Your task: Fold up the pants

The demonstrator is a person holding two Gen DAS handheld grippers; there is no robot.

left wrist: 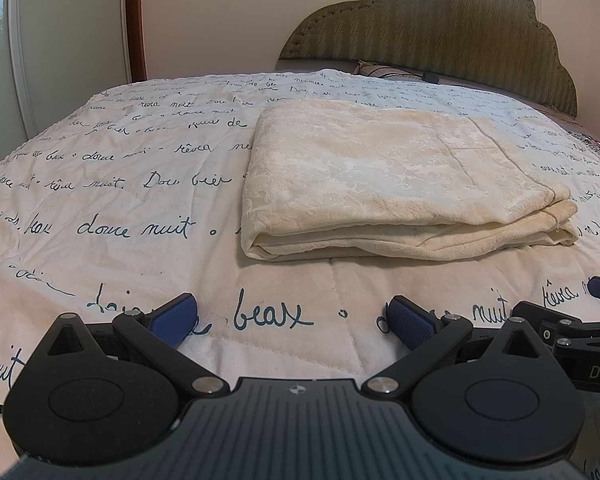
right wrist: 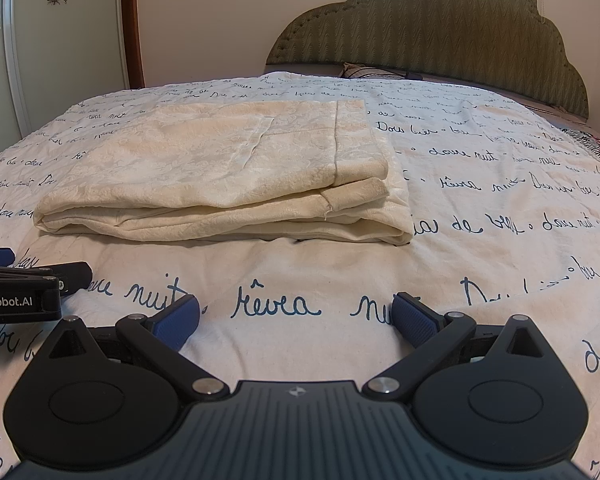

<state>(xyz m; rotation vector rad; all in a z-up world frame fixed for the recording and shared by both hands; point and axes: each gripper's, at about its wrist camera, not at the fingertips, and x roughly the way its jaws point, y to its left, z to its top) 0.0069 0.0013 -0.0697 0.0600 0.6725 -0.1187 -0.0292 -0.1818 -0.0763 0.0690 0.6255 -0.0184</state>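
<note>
The cream pants (left wrist: 396, 184) lie folded into a flat stack of several layers on the bed; they also show in the right wrist view (right wrist: 220, 180). My left gripper (left wrist: 294, 318) is open and empty, low over the bedspread just in front of the stack. My right gripper (right wrist: 298, 316) is open and empty too, beside the left one and equally short of the stack. Part of the right gripper (left wrist: 572, 328) shows at the right edge of the left wrist view, and part of the left gripper (right wrist: 28, 284) at the left edge of the right wrist view.
A white bedspread (left wrist: 140, 200) with dark blue handwriting covers the bed. A green padded headboard (left wrist: 440, 28) stands at the far end with a pillow (left wrist: 376, 68) below it. A wardrobe (left wrist: 52, 40) stands at the left.
</note>
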